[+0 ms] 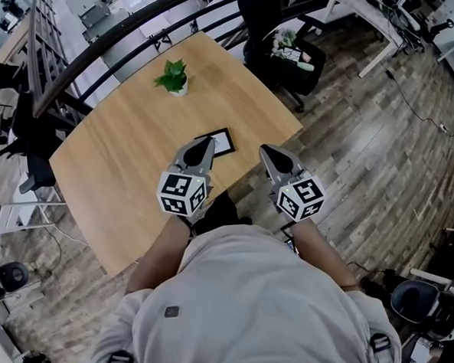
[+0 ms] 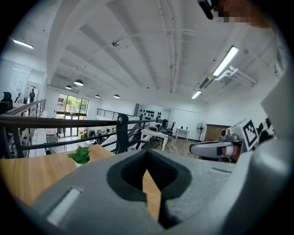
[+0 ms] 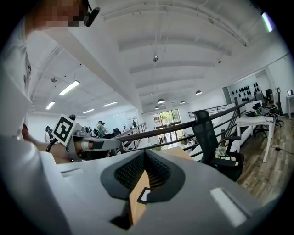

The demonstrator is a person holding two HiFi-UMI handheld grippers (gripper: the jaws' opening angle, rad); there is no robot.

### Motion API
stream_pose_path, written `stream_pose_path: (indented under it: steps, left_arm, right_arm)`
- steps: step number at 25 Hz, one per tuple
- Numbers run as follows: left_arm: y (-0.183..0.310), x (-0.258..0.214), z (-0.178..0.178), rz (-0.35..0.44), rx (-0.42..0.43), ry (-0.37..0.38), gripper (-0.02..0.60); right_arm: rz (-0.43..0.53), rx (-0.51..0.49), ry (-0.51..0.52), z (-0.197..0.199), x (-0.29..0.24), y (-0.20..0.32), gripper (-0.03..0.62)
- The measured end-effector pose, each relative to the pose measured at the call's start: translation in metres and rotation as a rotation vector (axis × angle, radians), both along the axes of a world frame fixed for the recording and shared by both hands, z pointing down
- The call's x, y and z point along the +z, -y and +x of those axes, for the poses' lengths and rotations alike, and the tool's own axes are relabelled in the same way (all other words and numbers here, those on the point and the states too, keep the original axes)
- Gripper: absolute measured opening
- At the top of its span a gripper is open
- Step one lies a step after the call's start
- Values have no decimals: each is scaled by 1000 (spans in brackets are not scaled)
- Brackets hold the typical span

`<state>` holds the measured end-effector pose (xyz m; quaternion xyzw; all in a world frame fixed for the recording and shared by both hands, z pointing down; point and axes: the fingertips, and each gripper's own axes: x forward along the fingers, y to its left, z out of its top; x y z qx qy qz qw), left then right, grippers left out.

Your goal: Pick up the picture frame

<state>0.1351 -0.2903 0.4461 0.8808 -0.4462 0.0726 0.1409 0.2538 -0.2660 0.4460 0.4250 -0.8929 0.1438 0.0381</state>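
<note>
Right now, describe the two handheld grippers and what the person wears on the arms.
Both the left gripper and right gripper are grey, beak-shaped shells with black pads inside, ribbed on the right one. Each bears a white cube with black square markers. No cables show. The person wears a light grey short-sleeved shirt; forearms are bare.

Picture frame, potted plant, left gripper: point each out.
picture frame (image 1: 223,142), head view, on its white centre panel.
potted plant (image 1: 174,75), head view, on the green leaves.
left gripper (image 1: 207,143), head view, at its shut jaw tips.
</note>
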Motion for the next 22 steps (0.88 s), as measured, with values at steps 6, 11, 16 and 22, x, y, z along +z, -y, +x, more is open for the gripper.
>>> stream_pose_path:
  steps: [6,11,16,22]
  left_arm:
    - [25,30,-17,-73,-20,-37,5]
    - [47,68,-34,-152,-43,-39,5]
    - [68,111,-57,-249,-75,-28,23]
    - [74,177,-69,-399,-101,-14,51]
  right_arm:
    - [-69,-43,-30,-22,30,36,11]
    - [-151,-81,-77,-40,76,64,22]
    - [-223,-110,-109,-54,113,90,40]
    - [-319,-132,-155,-65,168,116,61]
